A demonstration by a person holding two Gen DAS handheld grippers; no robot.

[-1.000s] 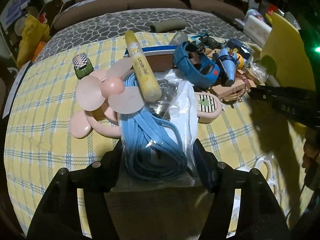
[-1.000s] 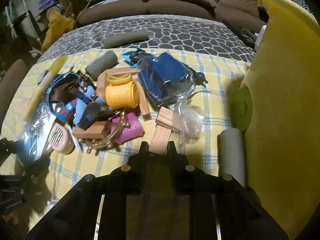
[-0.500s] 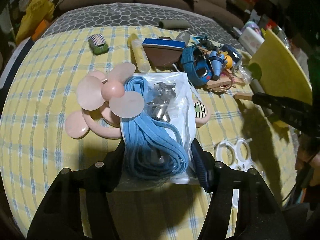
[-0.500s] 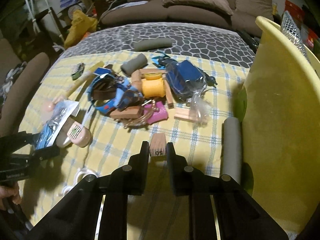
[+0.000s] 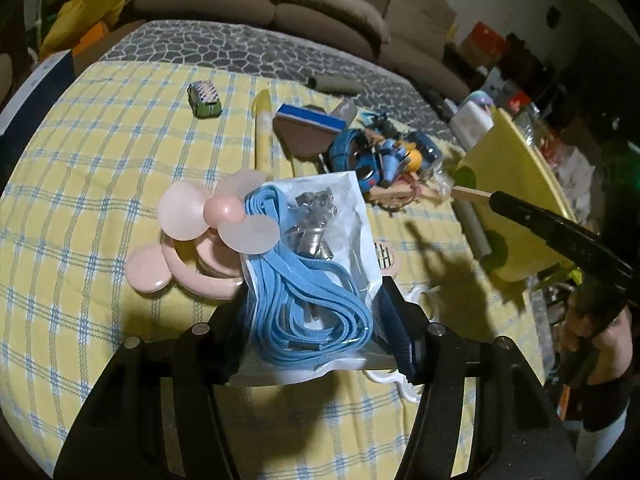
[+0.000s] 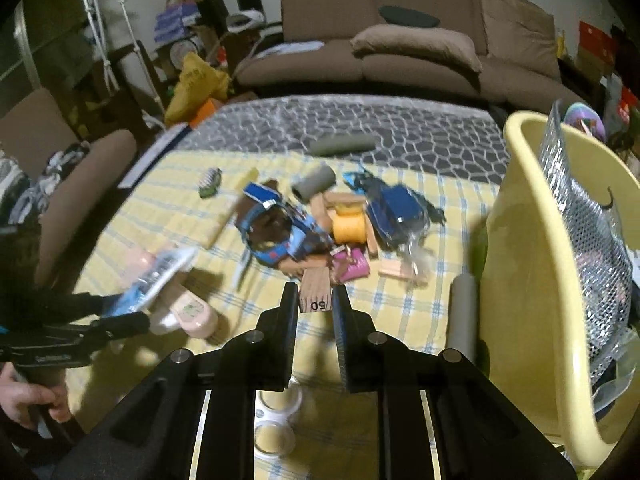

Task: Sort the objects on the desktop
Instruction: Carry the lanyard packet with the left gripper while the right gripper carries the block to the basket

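Desktop clutter is what I'm sorting, one piece per hand. On the left, my left hand-held gripper (image 5: 316, 320) is pinching a clear bag (image 5: 320, 240) of blue lanyard and metal clips by its lower end, so the bag is sticking up and forward, clear of the pink fan (image 5: 208, 236) lying on the desk (image 5: 100, 160) beneath. Gripping low is keeping the slippery plastic from folding over the fingers. Further right, the main heap (image 6: 316, 224) is sitting mid-desk. My right hand-held gripper (image 6: 316, 304) is squeezing a wooden block (image 6: 316, 294) marked 50 between its tips, held above the cloth beside the grey roll (image 6: 462, 312) and the yellow bin (image 6: 532, 264), which I judge is where it is heading.

Compared with a second ago, both views are showing more of the desk and sofa: I am lifting and pulling back. The bag is now off the pile, and the block, then resting low by the heap, is raised.
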